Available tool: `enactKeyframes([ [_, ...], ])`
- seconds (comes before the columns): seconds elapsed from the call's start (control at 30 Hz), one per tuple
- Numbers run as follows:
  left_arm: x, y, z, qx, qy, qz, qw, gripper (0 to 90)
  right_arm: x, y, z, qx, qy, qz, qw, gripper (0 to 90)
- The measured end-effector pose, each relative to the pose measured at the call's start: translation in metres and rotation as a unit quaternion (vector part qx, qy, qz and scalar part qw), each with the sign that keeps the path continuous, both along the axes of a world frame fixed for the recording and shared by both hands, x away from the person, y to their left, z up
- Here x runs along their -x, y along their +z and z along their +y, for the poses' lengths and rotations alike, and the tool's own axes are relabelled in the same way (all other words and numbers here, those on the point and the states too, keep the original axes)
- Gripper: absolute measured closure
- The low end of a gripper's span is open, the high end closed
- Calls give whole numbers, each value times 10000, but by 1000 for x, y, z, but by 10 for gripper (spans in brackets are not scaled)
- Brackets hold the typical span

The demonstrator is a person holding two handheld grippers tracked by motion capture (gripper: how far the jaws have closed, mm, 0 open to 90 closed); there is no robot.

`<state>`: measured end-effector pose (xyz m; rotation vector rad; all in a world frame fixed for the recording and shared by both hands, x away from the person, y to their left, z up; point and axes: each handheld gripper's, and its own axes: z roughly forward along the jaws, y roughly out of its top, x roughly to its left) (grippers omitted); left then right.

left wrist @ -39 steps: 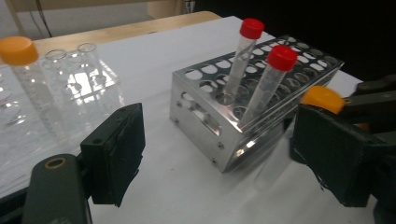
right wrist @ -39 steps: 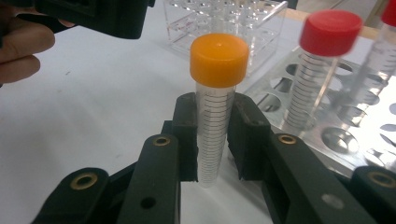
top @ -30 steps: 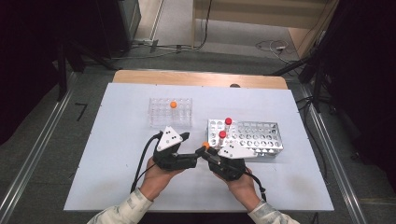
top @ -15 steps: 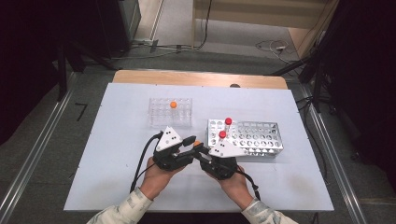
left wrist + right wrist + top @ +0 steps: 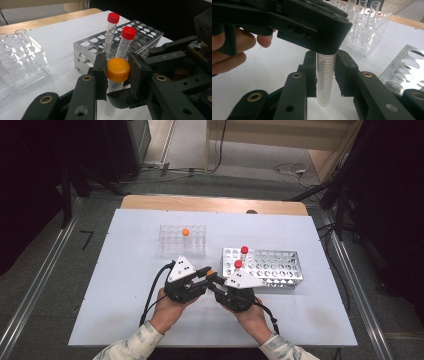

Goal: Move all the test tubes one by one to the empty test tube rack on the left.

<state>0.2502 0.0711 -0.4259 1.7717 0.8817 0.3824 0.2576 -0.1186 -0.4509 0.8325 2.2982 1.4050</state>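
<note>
- Clearly, the left gripper (image 5: 117,72) has just been closing its jaws, and both pads now press on the orange cap (image 5: 118,70) of a clear tube (image 5: 325,80), which stands upright between them.
- In the right gripper view, the right gripper (image 5: 325,76) has its jaws around the marked body of the same tube, below the left gripper; these jaws have just been opening a little. The pad at 9 o'clock touches the tube wall, and the pad at 3 o'clock stands just beside it, so a firm grasp cannot be told.
- In the high view, the left gripper (image 5: 204,272) and the right gripper (image 5: 214,279) meet tip to tip near the middle of the table (image 5: 125,320), with the orange cap (image 5: 210,273) between them.
- A person's hand (image 5: 167,312) holds the left gripper from 7 o'clock, and the other hand (image 5: 250,317) holds the right gripper from 5 o'clock.
- Just at 3 o'clock of the grippers lies a metal rack (image 5: 275,267) with two red-capped tubes (image 5: 239,265) upright in its holes at the end near the grippers.
- At 12 o'clock of the grippers, a little apart, stands a clear plastic rack (image 5: 182,242) with one orange-capped tube (image 5: 185,232) in it.
</note>
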Motion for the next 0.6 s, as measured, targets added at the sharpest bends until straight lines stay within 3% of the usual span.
enactKeyframes([
  [0.33, -6, 1, 9, 57, 157, -15, 9999, 700, 3, 5, -7, 120, 153, 26, 9998, 419],
  [0.6, -14, 4, 25, 118, 411, -2, 9991, 700, 12, 14, -22, 170, 235, -62, 9996, 354],
])
